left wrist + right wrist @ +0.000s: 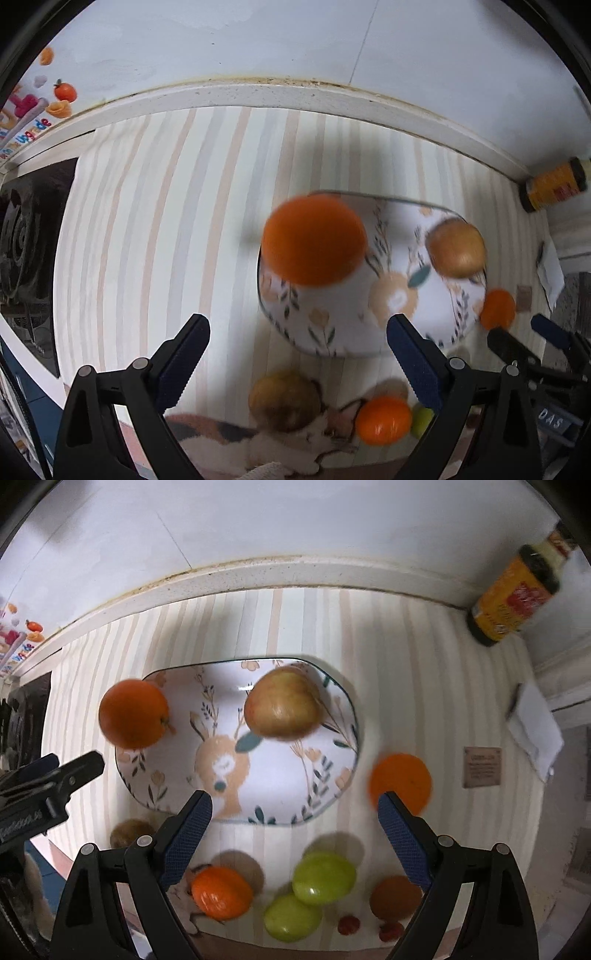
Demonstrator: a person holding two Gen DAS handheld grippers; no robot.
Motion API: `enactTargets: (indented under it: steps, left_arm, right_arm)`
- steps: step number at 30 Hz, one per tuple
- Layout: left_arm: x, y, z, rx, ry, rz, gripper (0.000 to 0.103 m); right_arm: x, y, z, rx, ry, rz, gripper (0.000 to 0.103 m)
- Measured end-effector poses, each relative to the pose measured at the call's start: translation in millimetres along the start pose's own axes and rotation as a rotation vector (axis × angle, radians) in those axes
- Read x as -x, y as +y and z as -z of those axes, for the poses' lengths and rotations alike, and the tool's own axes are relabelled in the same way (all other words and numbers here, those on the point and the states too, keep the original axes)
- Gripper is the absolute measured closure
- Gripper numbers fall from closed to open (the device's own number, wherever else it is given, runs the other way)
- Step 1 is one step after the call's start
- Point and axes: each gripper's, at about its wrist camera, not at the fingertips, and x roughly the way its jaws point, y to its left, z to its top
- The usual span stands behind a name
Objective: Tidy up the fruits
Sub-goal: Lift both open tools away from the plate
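Left gripper [297,341] hanging wide, nothing between jaws | orange [314,239] lying at floral plate [332,325] left rim | apple [455,246] sitting on plate, right side

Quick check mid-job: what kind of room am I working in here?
Probably a home kitchen: a black gas stove burner beside the striped counter mat, a yellow-labelled sauce bottle against the wall, and a floral ceramic plate.

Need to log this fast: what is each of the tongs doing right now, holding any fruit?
Left tongs: open, holding nothing.
Right tongs: open, holding nothing.
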Motion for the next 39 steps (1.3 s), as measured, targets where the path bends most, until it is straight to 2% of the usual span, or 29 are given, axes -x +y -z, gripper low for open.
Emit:
enactTargets:
  steps: [6,14,24,33,39]
  left_arm:
    - [34.8,-3.7,35.4,-0.027,-0.057,0.003,0.005]
    - [81.5,-2.2,64.5,-0.046,-0.137,-0.010,0.005]
    - [135.8,9.1,95.7,-0.024,-0.221,0.022,0.005]
    - [159.4,15.8,108.8,-0.012,-0.251,0.041,0.005]
    - [150.6,16.8,108.0,-0.001,-0.235,0.045,0.005]
  right_arm:
    - [30.1,4.5,31.2,0.025,-0.026,-0.002,0.009]
    - [80.2,15.3,66.0,0.047,-0.111,-0.013,0.010]
    - [136.5,19.9,96.6,0.034,-0.205,-0.043,0.010]
    - [165.9,14.5,109.6,0.003,-0.248,-0.070,0.010]
    - [153.7,11.2,109.6,-0.019,-0.222,-0.092,0.010]
